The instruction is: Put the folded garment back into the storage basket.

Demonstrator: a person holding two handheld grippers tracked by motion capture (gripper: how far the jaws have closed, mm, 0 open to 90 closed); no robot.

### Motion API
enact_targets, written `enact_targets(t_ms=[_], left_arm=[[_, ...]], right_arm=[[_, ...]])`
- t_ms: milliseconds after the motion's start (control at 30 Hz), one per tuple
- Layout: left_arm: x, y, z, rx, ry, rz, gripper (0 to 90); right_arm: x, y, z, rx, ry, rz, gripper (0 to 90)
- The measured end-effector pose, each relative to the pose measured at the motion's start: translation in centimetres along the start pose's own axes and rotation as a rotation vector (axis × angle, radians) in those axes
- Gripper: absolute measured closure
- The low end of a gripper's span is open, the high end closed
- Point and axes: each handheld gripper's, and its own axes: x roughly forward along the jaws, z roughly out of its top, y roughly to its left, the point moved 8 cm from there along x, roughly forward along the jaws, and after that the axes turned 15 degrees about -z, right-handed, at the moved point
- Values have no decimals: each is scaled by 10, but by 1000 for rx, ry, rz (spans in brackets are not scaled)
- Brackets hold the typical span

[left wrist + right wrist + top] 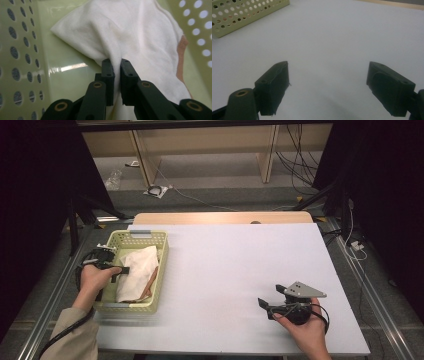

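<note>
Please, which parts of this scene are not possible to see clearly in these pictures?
- High view: the left gripper jaws are too small to judge.
- Both high and left gripper views: the orange-brown cloth lies mostly under the white cloth.
- Left gripper view: the pale green perforated plastic basket is cut by the edges.

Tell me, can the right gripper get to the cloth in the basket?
Probably yes: the right gripper is open, with bare table up to the basket. But the left gripper already pinches the cloth.
</note>
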Motion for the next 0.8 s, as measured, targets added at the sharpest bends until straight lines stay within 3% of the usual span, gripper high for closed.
enact_targets(t_ms=[533,700,800], left_arm=[[2,15,7,27,44,80,817],[-1,14,10,39,23,109,765],[-6,12,16,43,-37,124,681]], right_arm=[[0,0,0,-7,3,-2,195],[0,1,1,-6,3,-1,195],[0,1,1,-4,-4,0,195]])
